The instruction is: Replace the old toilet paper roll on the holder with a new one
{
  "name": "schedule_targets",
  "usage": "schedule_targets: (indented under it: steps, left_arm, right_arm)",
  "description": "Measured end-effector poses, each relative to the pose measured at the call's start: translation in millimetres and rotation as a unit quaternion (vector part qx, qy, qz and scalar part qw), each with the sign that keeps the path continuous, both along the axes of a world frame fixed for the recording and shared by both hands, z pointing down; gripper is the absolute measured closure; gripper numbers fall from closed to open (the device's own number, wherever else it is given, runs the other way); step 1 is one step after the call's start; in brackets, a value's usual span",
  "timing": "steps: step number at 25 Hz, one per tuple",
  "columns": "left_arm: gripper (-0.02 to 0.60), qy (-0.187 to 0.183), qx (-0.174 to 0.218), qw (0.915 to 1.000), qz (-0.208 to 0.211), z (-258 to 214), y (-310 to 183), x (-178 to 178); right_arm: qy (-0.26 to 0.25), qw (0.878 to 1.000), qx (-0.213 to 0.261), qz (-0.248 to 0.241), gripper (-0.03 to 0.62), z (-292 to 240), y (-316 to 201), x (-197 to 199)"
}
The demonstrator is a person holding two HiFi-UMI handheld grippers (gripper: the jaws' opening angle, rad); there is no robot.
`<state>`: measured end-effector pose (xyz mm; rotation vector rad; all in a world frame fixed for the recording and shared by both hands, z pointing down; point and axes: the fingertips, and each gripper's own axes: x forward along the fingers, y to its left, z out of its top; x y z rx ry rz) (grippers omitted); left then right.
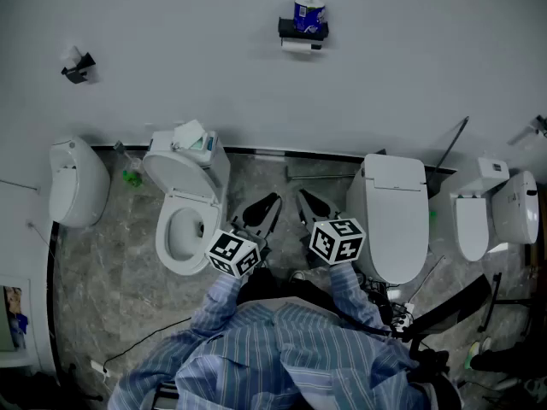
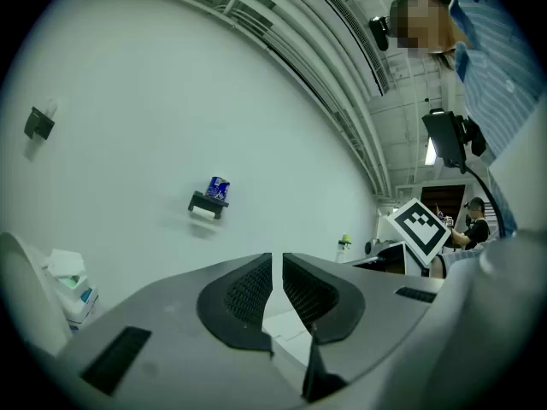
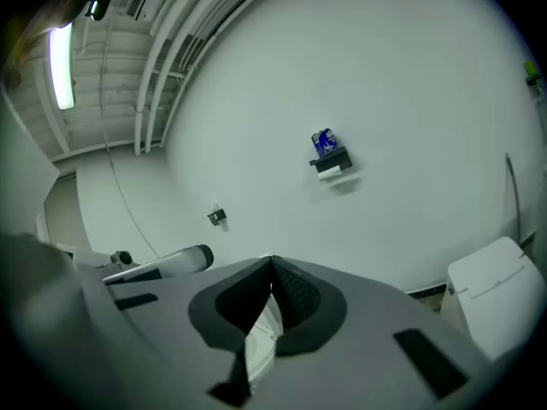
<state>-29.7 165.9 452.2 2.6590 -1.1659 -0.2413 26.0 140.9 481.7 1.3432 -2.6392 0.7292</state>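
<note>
On the far wall, the holder (image 1: 302, 31) has the old roll (image 1: 299, 47) beneath and a blue-wrapped new roll (image 1: 308, 12) on top, so no swap has begun. The left gripper (image 1: 261, 213) and right gripper (image 1: 313, 207) are pinched together, empty, well apart from it. Only the head view shows the floor (image 1: 102, 272); the ceiling pipes (image 2: 342, 101) appear only in the gripper views.

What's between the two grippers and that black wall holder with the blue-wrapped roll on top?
Head view: grey marbled floor, a dark baseboard, then bare white wall up to the black holder.
</note>
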Motion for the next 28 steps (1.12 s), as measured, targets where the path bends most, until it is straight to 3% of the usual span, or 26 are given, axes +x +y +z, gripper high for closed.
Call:
schedule_targets:
  steps: [14,19,28]
  left_arm:
    - [0.551,0.000,-0.002,1.0000,0.006,0,-9,-9]
    - [0.551,0.000,-0.009,0.9999,0.008,5,-13,-19]
    - [0.551,0.009,-0.013,0.9997,0.019,7,-20,-38]
  right_arm:
    - [-0.002,1.000,-0.003,0.019,0.586,3,-6,-2]
    - [0.039,0.999,0.013,0.019,0.586,3,-7,-10]
    - [0.018,1.000,0.002,0.021,0.586,4,-13,-27]
